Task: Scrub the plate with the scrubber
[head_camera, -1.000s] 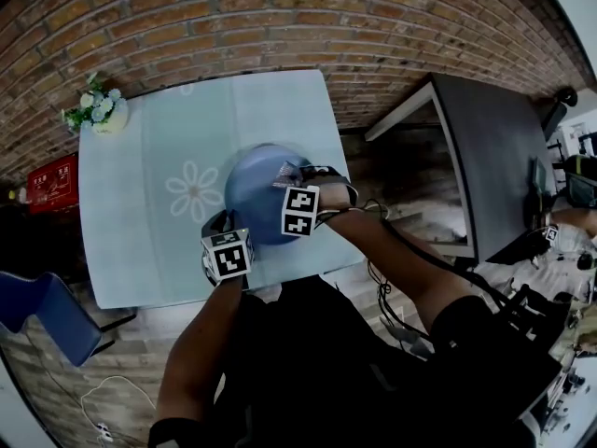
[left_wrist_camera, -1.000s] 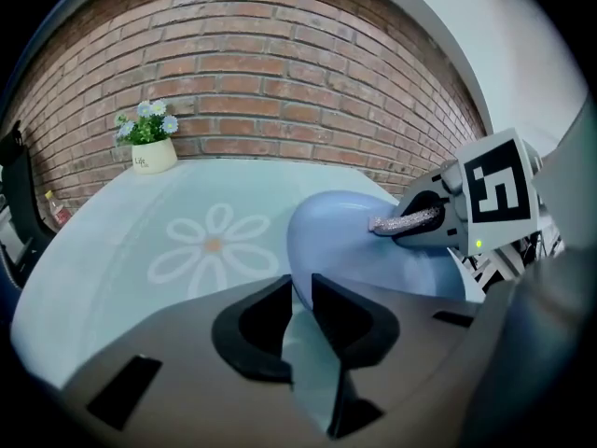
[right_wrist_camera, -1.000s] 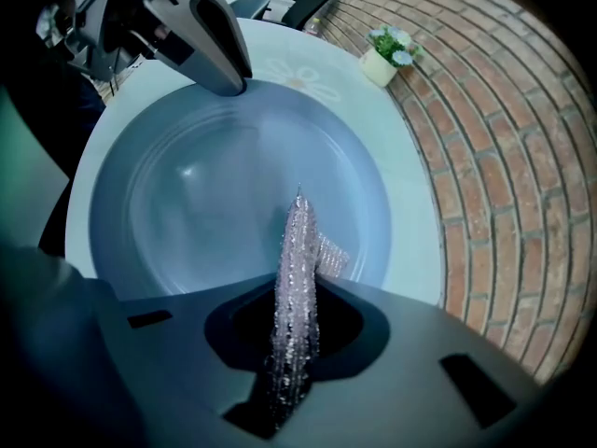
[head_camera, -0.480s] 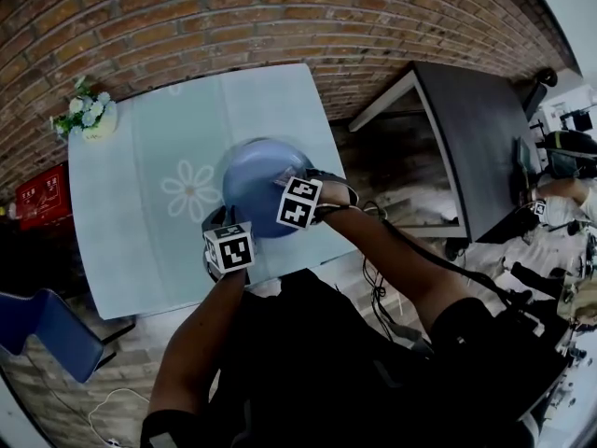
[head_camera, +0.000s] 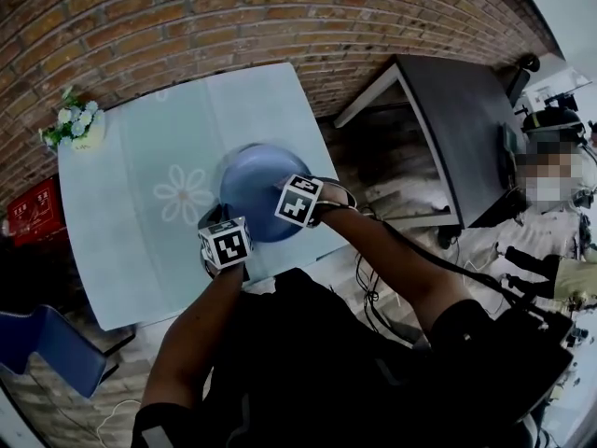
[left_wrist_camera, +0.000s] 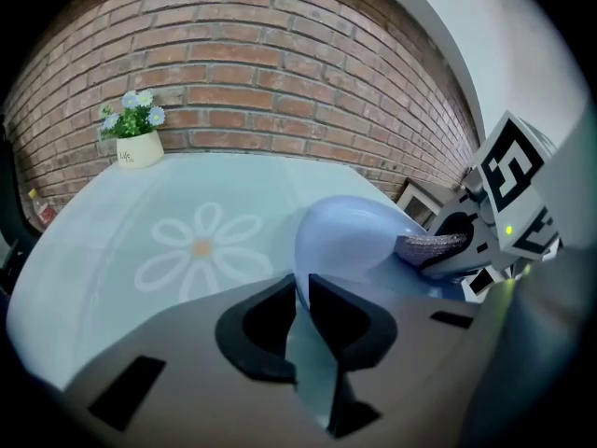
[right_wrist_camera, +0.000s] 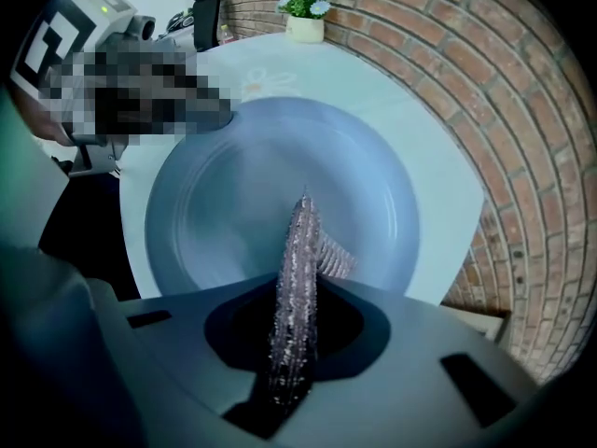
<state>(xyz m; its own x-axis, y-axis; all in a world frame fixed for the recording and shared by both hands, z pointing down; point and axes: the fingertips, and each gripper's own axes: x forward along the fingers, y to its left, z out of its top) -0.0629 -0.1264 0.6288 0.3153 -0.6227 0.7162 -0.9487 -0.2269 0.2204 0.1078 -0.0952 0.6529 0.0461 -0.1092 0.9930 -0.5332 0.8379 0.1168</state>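
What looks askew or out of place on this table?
Only the plate: it seems tilted rather than flat on the table, with its rim between the closing jaws of the left gripper. No spill or damage shows.

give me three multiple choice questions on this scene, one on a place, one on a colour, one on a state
1. Where on the pale daisy-print table does the small white pot of flowers stand?
A) far left corner B) near right corner C) the middle
2. What colour is the round plate?
A) red B) blue C) white
3. The right gripper is:
A) open, empty B) shut on the silvery mesh scrubber C) shut on the plate's rim
Key: 1 A, it sits by the wall at left; 2 B, blue in every view; 3 B, its jaws pinch the scrubber.
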